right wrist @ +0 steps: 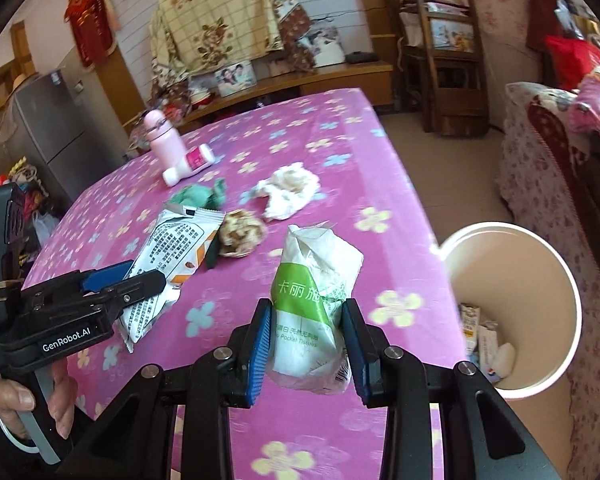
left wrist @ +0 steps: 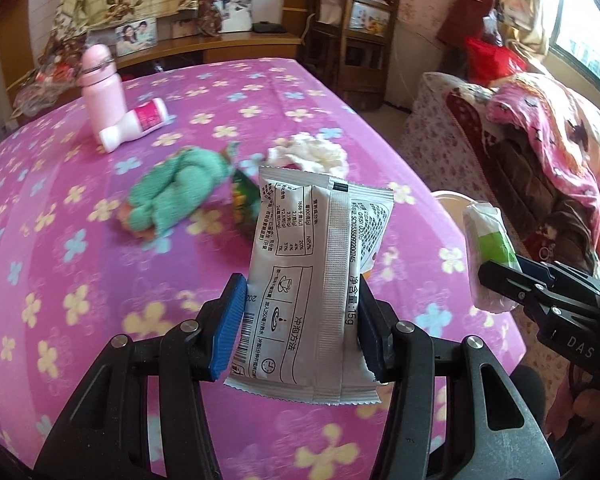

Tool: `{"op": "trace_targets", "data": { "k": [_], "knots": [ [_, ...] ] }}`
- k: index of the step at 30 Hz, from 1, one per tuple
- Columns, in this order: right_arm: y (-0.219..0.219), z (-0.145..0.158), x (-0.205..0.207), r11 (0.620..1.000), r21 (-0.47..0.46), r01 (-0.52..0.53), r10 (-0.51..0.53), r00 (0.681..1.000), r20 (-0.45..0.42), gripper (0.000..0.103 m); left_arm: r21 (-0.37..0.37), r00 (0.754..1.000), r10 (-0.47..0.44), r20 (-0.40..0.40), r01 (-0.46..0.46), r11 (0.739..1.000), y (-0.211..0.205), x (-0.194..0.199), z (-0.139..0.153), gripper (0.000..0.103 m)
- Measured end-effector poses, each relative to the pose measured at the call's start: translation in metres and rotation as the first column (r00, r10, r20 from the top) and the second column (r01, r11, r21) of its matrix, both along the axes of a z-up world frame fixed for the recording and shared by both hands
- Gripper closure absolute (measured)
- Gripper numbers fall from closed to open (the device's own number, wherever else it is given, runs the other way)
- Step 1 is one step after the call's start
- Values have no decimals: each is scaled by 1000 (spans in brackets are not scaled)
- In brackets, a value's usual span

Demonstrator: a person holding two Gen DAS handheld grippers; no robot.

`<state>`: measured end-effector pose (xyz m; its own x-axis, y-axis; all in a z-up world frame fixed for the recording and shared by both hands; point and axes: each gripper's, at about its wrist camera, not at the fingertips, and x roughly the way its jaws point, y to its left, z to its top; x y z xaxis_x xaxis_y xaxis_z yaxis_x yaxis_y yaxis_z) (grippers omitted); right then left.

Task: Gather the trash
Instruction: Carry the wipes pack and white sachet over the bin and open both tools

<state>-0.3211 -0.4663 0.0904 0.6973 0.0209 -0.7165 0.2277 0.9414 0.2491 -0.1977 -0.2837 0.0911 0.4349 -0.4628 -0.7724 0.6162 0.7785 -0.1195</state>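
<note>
My left gripper (left wrist: 300, 320) is shut on a white sachet wrapper (left wrist: 316, 264) and holds it above the pink flowered table (left wrist: 80, 280); it also shows in the right wrist view (right wrist: 168, 256). My right gripper (right wrist: 306, 344) is shut on a green-and-white tissue pack (right wrist: 316, 300), seen at the right in the left wrist view (left wrist: 488, 256). A white bin (right wrist: 540, 304) with some trash inside stands just past the table's right edge. A crumpled white tissue (right wrist: 288, 192) and a brownish paper ball (right wrist: 242, 232) lie on the table.
A pink flask (left wrist: 100, 84) stands at the back left with a white-and-pink bottle (left wrist: 136, 124) lying against it. A green knitted cloth (left wrist: 172, 196) lies mid-table. A sofa with blankets (left wrist: 540, 152) is at the right, wooden chairs (left wrist: 360, 40) behind.
</note>
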Motion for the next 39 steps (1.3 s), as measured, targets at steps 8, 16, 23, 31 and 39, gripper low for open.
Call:
{"op": "trace_targets", "data": {
  "k": [8, 16, 23, 31, 39],
  "knots": [
    [-45, -1, -23, 996, 11, 89, -89, 996, 0, 69, -5, 997, -79, -4, 79, 997, -47, -15, 3, 53],
    [-89, -10, -46, 984, 20, 176, -175, 984, -16, 69, -5, 988, -150, -38, 150, 989, -101, -26, -3, 53],
    [-120, -20, -62, 968, 31, 247, -246, 968, -40, 69, 6, 979, -202, -39, 203, 979, -138, -38, -8, 53],
    [-144, -32, -69, 954, 26, 297, -295, 953, -65, 69, 4, 970, -238, -44, 238, 971, -170, -40, -12, 53],
    [-167, -47, -65, 937, -5, 348, -347, 933, -96, 69, -13, 960, -266, -86, 266, 964, -203, -37, -22, 53]
  ]
}}
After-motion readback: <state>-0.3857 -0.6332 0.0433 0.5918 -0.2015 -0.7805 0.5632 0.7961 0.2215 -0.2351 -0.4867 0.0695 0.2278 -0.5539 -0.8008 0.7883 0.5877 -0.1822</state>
